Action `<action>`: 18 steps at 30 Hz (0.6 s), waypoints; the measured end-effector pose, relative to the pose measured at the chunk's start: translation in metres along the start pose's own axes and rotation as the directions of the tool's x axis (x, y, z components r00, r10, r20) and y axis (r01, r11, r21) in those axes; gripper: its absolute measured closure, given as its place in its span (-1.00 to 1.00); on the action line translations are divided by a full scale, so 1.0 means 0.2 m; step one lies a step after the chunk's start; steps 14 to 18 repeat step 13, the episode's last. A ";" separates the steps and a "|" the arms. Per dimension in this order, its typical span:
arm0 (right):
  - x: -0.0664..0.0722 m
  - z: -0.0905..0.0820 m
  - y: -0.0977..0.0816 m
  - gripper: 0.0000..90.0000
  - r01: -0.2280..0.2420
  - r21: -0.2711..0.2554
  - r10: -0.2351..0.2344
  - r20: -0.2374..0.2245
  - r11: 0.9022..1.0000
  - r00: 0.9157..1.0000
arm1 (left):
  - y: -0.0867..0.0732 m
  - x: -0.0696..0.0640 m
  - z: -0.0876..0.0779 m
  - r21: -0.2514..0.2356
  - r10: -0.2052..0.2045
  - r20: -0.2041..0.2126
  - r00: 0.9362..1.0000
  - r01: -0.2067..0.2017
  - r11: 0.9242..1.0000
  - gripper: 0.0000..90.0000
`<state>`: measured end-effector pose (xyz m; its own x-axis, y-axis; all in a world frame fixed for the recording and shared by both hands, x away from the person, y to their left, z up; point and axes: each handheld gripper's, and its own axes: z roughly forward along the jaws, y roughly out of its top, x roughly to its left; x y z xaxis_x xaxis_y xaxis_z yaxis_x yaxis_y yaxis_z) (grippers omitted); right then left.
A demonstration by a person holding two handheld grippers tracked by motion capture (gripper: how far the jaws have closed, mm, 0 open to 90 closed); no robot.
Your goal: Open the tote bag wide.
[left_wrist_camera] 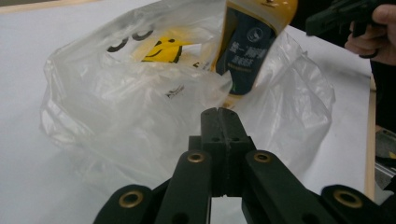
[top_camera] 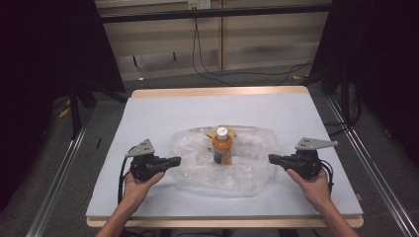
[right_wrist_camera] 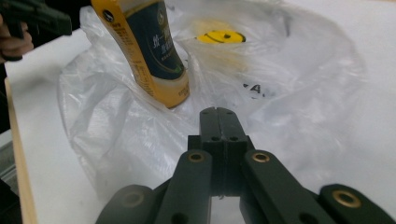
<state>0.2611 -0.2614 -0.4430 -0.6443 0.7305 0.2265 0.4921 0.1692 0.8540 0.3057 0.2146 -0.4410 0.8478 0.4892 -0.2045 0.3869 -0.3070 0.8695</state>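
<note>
I saw an orange bottle [top_camera: 223,146] with a white cap [top_camera: 222,132] and dark blue label [left_wrist_camera: 246,49]. The clear bag [top_camera: 247,163] bore a yellow smiley [right_wrist_camera: 221,37] and black lettering; the worktop [top_camera: 148,118] was pale grey, wood-edged.

My right gripper [right_wrist_camera: 218,112] has its jaws pressed together, tips resting at the crumpled clear bag [right_wrist_camera: 289,93] on the white table [right_wrist_camera: 42,154]. Just ahead I see an orange bottle [right_wrist_camera: 149,51] with a dark label, standing on the bag, with a yellow smiley print [right_wrist_camera: 221,37] beyond it. At the top left corner, a hand [right_wrist_camera: 14,44] holds the other gripper [right_wrist_camera: 39,18].
</note>
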 end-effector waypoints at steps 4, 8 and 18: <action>0.02 -0.12 -0.05 0.80 -0.004 -0.069 0.005 0.016 0.998 1.000 | -0.06 -0.06 -0.06 -0.030 0.027 -0.017 0.999 -0.027 0.999 0.73; 0.05 -0.16 -0.09 0.37 0.017 -0.073 -0.015 0.019 0.997 1.000 | -0.08 -0.10 -0.11 -0.066 0.016 -0.065 0.998 -0.020 0.998 -0.12; 0.08 -0.18 -0.08 -0.58 -0.005 -0.118 0.011 0.051 0.993 0.999 | -0.12 -0.13 -0.17 -0.076 0.057 -0.100 0.993 -0.065 0.995 -0.69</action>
